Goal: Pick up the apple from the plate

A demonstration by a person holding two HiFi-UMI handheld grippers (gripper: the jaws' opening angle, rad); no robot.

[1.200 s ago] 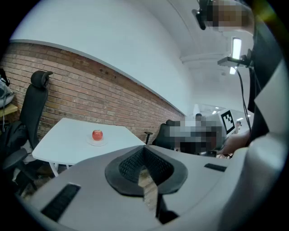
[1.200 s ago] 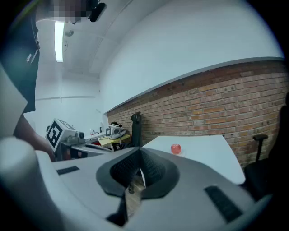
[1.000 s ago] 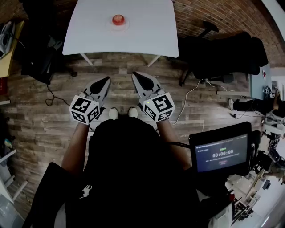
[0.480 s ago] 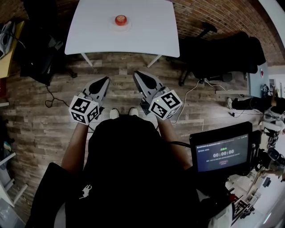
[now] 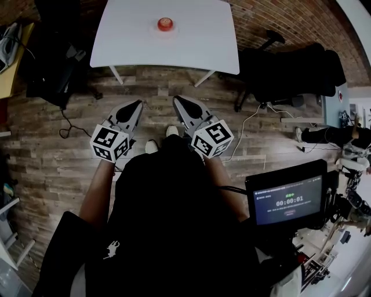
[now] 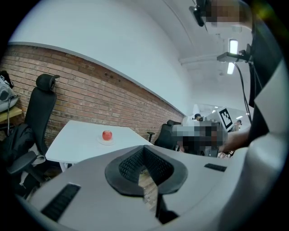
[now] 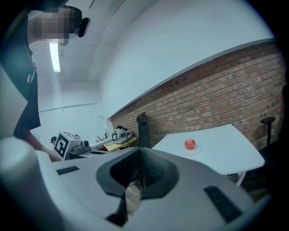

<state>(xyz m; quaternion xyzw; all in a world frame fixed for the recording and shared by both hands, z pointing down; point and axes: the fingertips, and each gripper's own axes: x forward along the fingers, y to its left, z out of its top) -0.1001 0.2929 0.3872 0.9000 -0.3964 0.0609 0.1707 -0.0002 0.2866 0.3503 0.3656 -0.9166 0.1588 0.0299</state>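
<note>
Apple (image 5: 165,24) sits on its plate (image 5: 157,29) on the bench (image 5: 197,35), well apart from the left claw (image 5: 137,104) and right claw (image 5: 176,99), both pressed together and empty; a foot (image 5: 172,131) has stepped forward since a second ago, so the walk-up is only starting.

White table (image 5: 191,40) on plank floor (image 5: 52,156) by a brick wall (image 5: 278,17) — black office chair (image 5: 278,75) beside it.

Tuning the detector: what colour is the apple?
Red. The apple shows best in the right gripper view.
</note>
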